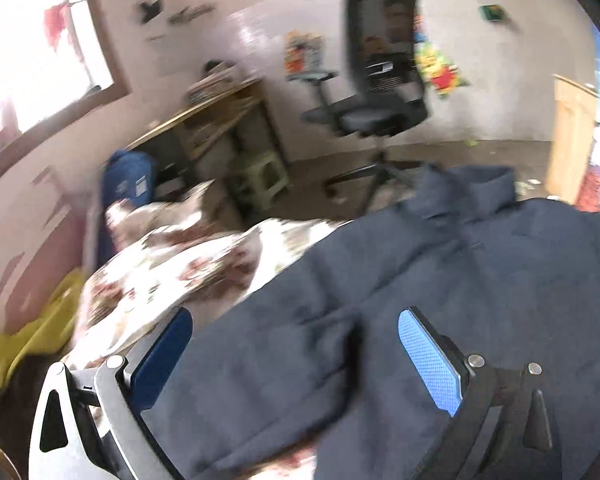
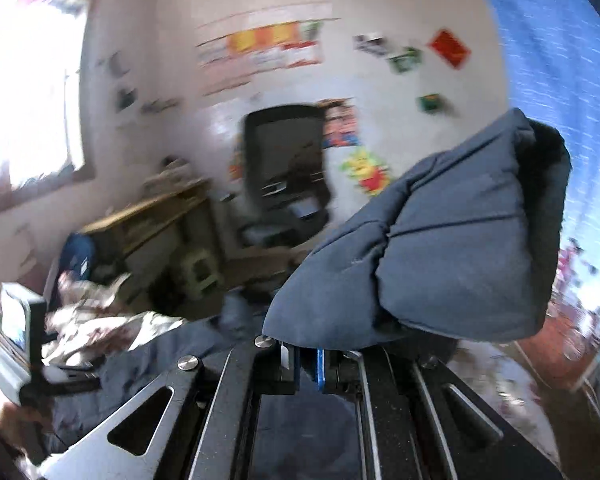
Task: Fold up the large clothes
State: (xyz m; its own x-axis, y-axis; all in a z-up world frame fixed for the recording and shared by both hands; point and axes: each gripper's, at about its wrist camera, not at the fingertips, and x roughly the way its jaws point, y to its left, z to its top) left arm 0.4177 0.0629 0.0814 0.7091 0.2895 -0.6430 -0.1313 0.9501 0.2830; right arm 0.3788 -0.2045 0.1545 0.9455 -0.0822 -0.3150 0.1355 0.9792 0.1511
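A large navy padded jacket (image 1: 440, 280) lies spread on a bed with a floral cover (image 1: 172, 272). My left gripper (image 1: 296, 344) is open, its blue pads wide apart just above the jacket's lower part. My right gripper (image 2: 308, 360) is shut on a sleeve or corner of the jacket (image 2: 440, 248) and holds it lifted in the air, so the padded cloth stands up to the right of the fingers. The rest of the jacket (image 2: 148, 364) lies below on the bed. The left gripper's body (image 2: 16, 340) shows at the left edge of the right wrist view.
A black office chair (image 1: 380, 80) stands on the floor beyond the bed. A wooden desk (image 1: 204, 116), a green stool (image 1: 268, 172) and a blue bag (image 1: 128, 176) are at the left. A yellow cloth (image 1: 32, 340) lies by the bed's left side. A window (image 1: 28, 52) is on the left wall.
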